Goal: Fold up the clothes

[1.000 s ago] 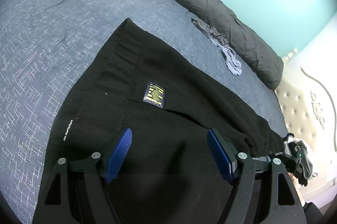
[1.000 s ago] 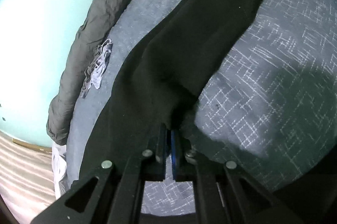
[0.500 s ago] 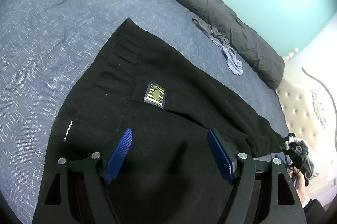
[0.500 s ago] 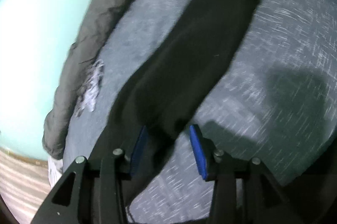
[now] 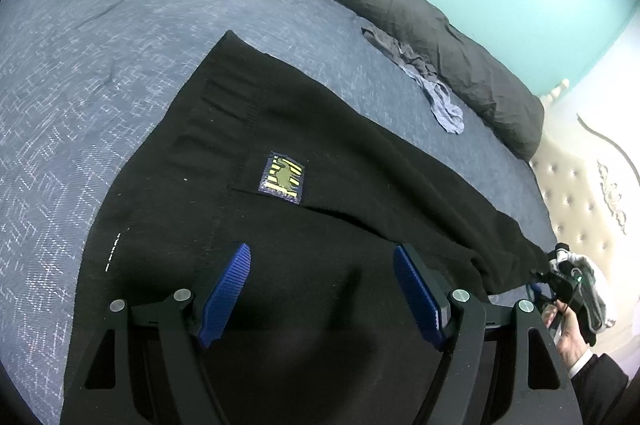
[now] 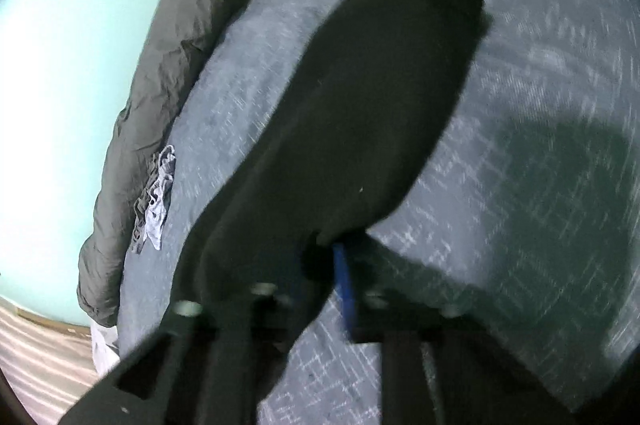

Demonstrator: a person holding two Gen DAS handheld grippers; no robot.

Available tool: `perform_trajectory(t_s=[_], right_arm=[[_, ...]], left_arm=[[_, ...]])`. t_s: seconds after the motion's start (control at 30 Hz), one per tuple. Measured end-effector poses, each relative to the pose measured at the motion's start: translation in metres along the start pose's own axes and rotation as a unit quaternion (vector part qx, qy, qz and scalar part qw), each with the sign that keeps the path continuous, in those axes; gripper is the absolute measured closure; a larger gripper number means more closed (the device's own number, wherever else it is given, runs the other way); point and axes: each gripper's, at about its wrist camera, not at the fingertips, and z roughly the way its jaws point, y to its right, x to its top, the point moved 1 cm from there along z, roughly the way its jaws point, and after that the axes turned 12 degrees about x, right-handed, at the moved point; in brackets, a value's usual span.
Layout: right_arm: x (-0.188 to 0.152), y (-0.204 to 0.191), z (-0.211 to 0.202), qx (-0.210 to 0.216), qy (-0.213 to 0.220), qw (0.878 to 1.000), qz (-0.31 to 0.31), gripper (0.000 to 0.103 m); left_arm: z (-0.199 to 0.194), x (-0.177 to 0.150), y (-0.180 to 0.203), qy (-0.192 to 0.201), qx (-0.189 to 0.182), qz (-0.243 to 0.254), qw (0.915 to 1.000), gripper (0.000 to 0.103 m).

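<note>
Black trousers [image 5: 340, 185] lie flat on the blue-grey bedspread [image 5: 100, 45], waistband toward the upper left, with a yellow and blue patch [image 5: 284, 177]. My left gripper [image 5: 322, 289] is open, its blue pads hovering over the waist area. In the right wrist view the trousers [image 6: 360, 125] stretch away from my right gripper [image 6: 324, 265], whose jaws stand close together around the cloth at the leg end. That view is blurred. My right gripper also shows at the leg end in the left wrist view [image 5: 560, 277].
A dark grey duvet [image 5: 400, 5] is bunched along the far edge against the teal wall. A small light-blue garment [image 5: 432, 89] lies beside it. A tufted cream headboard [image 5: 580, 193] stands at the right.
My right gripper was shut on the leg end, opened half a second ago, and has now closed again on the cloth. The left gripper has stayed open over the waist.
</note>
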Motion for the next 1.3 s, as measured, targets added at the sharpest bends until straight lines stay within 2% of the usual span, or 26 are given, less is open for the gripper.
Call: perform_trajectory(t_s=[0.13, 0.43, 0.53, 0.63, 0.7, 0.9, 1.03, 1.3], right_arm=[[0.015, -0.011, -0.022, 0.017, 0.041, 0.998, -0.039, 0.100], [0.033, 0.005, -0.044, -0.020, 0.036, 0.999, -0.027, 0.099], [0.039, 0.010, -0.051, -0.032, 0.035, 0.999, -0.023, 0.095], [0.045, 0.015, -0.058, -0.044, 0.033, 0.998, -0.019, 0.084], [0.050, 0.019, -0.063, -0.052, 0.032, 0.998, -0.017, 0.063], [0.078, 0.021, -0.071, -0.065, 0.047, 0.996, -0.034, 0.057], [0.096, 0.031, -0.071, -0.080, 0.052, 0.995, -0.022, 0.057], [0.104, 0.027, -0.057, -0.085, 0.046, 0.995, -0.034, 0.057]], left_arm=[[0.002, 0.000, 0.002, -0.001, 0.002, 0.003, 1.0000, 0.025], [0.001, 0.002, 0.004, 0.002, 0.002, 0.003, 1.0000, 0.025], [0.001, 0.001, 0.004, 0.001, 0.001, 0.004, 1.0000, 0.025], [0.003, 0.001, 0.004, 0.000, 0.000, 0.004, 1.0000, 0.025], [0.002, 0.001, 0.006, 0.000, 0.000, 0.006, 1.0000, 0.025], [0.002, 0.000, 0.009, 0.001, 0.004, 0.012, 0.9999, 0.025], [0.004, 0.000, 0.015, 0.001, 0.005, 0.019, 0.9998, 0.025], [0.009, -0.002, 0.025, -0.002, 0.008, 0.034, 0.9994, 0.025]])
